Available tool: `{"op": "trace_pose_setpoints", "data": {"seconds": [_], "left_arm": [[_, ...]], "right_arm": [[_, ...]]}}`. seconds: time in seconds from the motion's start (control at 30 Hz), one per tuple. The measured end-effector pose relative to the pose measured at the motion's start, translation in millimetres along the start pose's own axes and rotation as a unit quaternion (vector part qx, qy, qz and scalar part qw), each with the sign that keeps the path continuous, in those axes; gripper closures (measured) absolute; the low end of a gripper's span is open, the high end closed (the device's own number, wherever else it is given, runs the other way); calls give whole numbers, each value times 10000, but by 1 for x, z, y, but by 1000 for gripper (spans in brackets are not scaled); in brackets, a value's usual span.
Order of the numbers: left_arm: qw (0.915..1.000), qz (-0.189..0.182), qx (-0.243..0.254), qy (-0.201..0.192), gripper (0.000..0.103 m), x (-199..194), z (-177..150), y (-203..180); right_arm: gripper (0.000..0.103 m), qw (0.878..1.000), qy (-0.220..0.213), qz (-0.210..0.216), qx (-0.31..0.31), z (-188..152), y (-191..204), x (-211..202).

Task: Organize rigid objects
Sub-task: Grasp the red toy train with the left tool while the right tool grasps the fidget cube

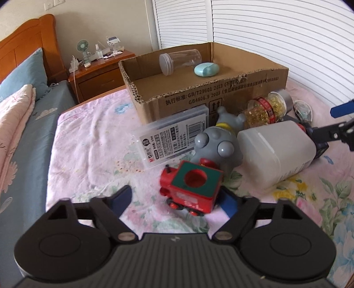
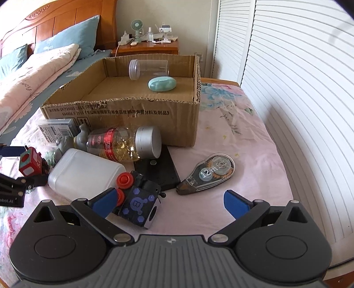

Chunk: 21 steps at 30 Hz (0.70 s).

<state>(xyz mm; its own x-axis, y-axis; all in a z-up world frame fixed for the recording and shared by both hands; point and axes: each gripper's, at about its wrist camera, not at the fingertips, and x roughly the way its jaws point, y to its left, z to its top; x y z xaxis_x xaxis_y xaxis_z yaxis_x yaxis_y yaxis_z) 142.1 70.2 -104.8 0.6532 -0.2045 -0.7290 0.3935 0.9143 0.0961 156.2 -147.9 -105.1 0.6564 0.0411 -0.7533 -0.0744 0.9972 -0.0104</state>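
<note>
Your left gripper (image 1: pixel 177 200) had the red toy train (image 1: pixel 191 188) between its blue pads, low in the left wrist view on the flowered pink bedspread (image 1: pixel 88 144). The right pad (image 1: pixel 229 203) sat against the train's side; the left pad (image 1: pixel 122 196) stood clear of it, so the jaws were not yet clamped. The train stood upright on its wheels, its green end face with a round red hole turned toward your camera and its long axis running away toward the box. Pale letters on its side were too blurred to read.

Just behind it lay a grey zombie figure (image 1: pixel 218 146), head toward you, touching a clear case (image 1: pixel 174 141) with a barcode label in Chinese. To the right lay a white plastic jug (image 1: pixel 276 150) on its side, red cap pointing right, and beyond it a capsule bottle (image 1: pixel 267 108) with a red label band.

The open cardboard box (image 1: pixel 221 97) carried "GB/T29601 2013" and "GB4806.9 2023"; inside lay a clear jar (image 1: pixel 179 61) and a mint oval case (image 1: pixel 206 69).

Your right gripper (image 2: pixel 170 202) stood wide open, a black cube marked "B" (image 2: pixel 138 205) beside its left pad, and a correction tape reading "12 m" (image 2: pixel 209 172) ahead. The bed had a wooden headboard (image 2: pixel 66 17), a nightstand (image 2: pixel 147 47) and white louvred doors (image 2: pixel 298 88) behind.
</note>
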Motion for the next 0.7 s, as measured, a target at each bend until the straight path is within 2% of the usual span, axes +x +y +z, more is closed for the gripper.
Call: {"op": "trace_pose_setpoints", "data": {"seconds": [0.1, 0.43, 0.7], "left_arm": [[9998, -168, -92, -18, 48, 5, 2, 3], [9997, -163, -189, -14, 48, 2, 0, 2], [9996, -169, -210, 22, 48, -1, -2, 0]], "right_arm": [[0, 10000, 51, -8, -17, -1, 0, 3], [0, 9995, 134, 281, 85, 3, 6, 15], [0, 9994, 130, 298, 95, 1, 4, 14]]}}
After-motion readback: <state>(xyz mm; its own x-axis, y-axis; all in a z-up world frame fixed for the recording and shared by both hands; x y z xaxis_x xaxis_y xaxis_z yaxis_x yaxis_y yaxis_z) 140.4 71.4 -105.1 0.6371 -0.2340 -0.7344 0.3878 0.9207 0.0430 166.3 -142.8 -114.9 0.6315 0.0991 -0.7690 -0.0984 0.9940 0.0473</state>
